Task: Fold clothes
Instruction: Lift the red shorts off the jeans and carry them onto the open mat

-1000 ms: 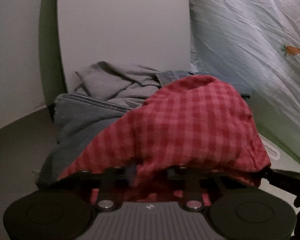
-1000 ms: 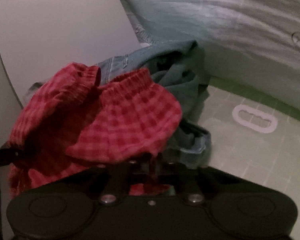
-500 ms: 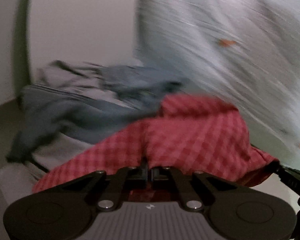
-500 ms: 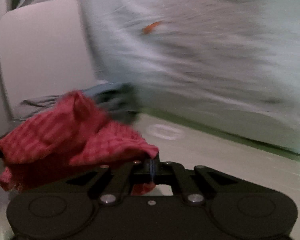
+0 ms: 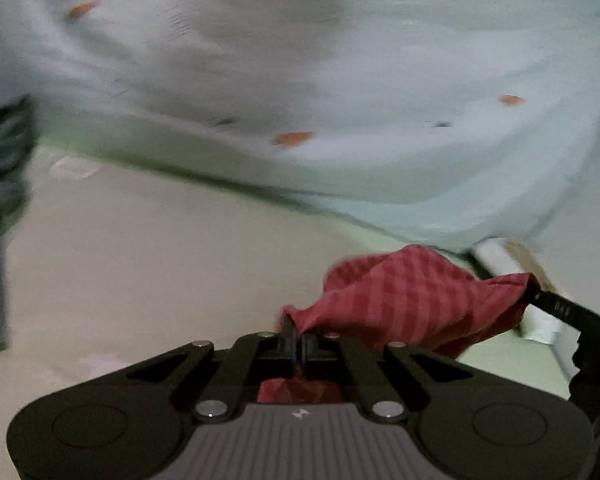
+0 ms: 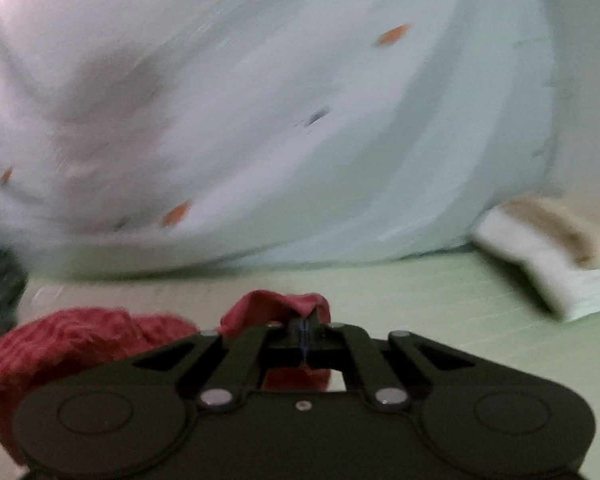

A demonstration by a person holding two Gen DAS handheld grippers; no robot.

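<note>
Both claws, left claw [image 5: 299, 338] and right claw [image 6: 305, 330], pinch red checked cloth [image 5: 412, 300] (blurred).

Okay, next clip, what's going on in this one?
A person is working with a handheld tool in each hand, and both are clamped on one red checked garment. The left tool pinches one edge and the right tool another, so the cloth hangs between them above a pale green bed surface. A light patterned duvet lies behind. No fold is visible yet.

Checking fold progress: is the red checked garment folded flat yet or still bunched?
Still bunched. The red checked garment hangs crumpled between the left gripper and right gripper, both clamped on it.
</note>
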